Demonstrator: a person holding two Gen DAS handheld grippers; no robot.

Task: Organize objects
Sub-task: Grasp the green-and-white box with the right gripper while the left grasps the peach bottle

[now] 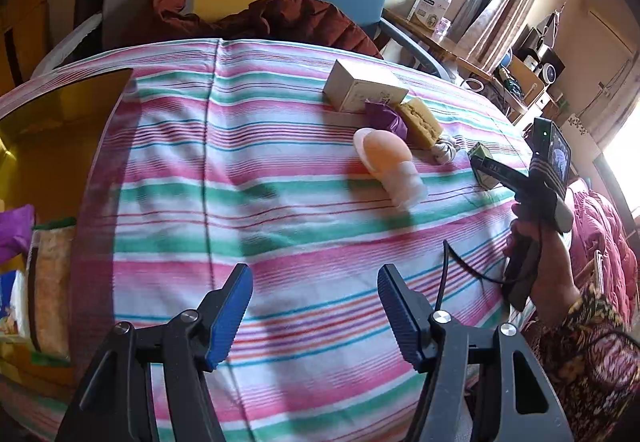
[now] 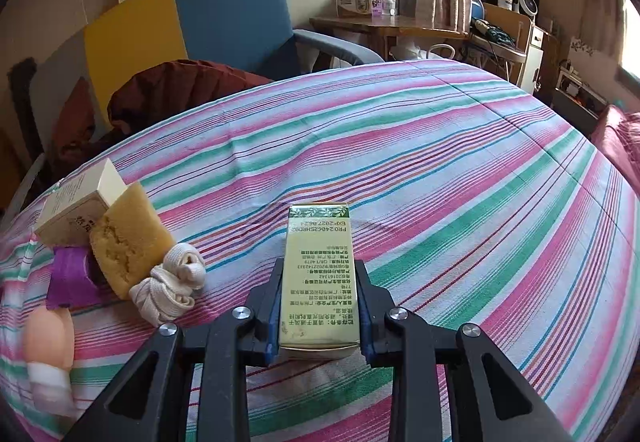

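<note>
Left wrist view: a bed under a striped sheet (image 1: pixel 280 170) fills the frame, blue and yellow chair behind. The left hand-held gripper (image 1: pixel 314 312) hangs over bare cloth, jaws spread wide, holding nothing. Ahead and to its right sits the cluster: a peach bottle (image 1: pixel 390 166) lying on its side nearest, then a purple wrapper (image 1: pixel 386 118), a yellow sponge (image 1: pixel 422 120), a white cloth knot (image 1: pixel 446 148) and a beige box (image 1: pixel 362 86). At its far left, an open yellow bin (image 1: pixel 44 146) with goods inside.

Right wrist view: same sheet, window beyond. The right hand-held gripper (image 2: pixel 320 312) is clamped on a green carton (image 2: pixel 318 274), long axis pointing straight ahead along the fingers, carton apparently just above the bed. The cluster lies to its left. My guess: the carton travels leftward towards the bin, so the empty left hand-held gripper is nearer that bottle.
</note>
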